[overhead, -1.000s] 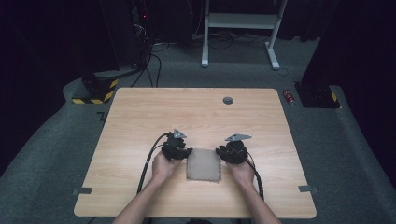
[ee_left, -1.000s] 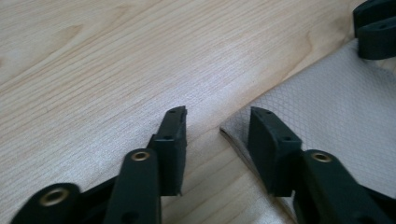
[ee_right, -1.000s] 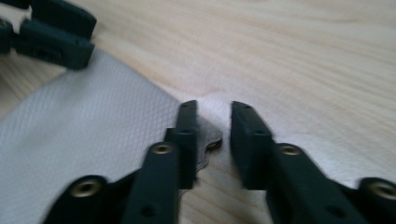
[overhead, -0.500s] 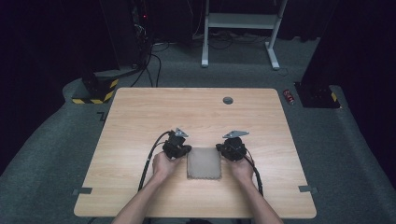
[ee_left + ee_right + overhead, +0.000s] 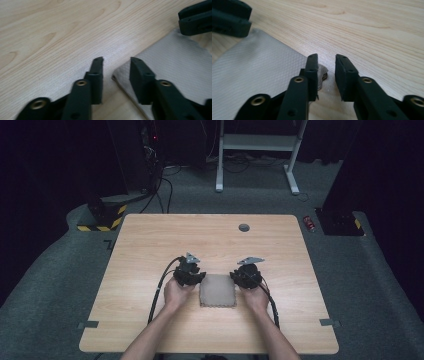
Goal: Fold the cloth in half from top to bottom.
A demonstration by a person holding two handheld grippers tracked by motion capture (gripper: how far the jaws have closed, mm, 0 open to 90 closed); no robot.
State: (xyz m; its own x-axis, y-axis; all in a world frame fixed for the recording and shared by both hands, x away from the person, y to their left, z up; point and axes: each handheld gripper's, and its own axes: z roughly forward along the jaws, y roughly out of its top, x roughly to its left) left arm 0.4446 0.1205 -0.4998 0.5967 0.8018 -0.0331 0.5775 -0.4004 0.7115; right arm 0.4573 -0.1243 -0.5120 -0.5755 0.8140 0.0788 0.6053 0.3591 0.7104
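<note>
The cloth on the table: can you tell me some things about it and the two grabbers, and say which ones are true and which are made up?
1. The folded cloth lies flat on the wooden table between the two hands. True.
2. The left gripper is clamped shut on the cloth. False: its jaws stand apart at the cloth's corner, having just opened.
3. The right gripper holds the cloth up in the air. False: its jaws have just opened, and the cloth's layered corner lies on the table by them.
4. A small round dark cap sits near the table's far edge. True.
5. The cloth is bright red. False: it is greyish beige.
</note>
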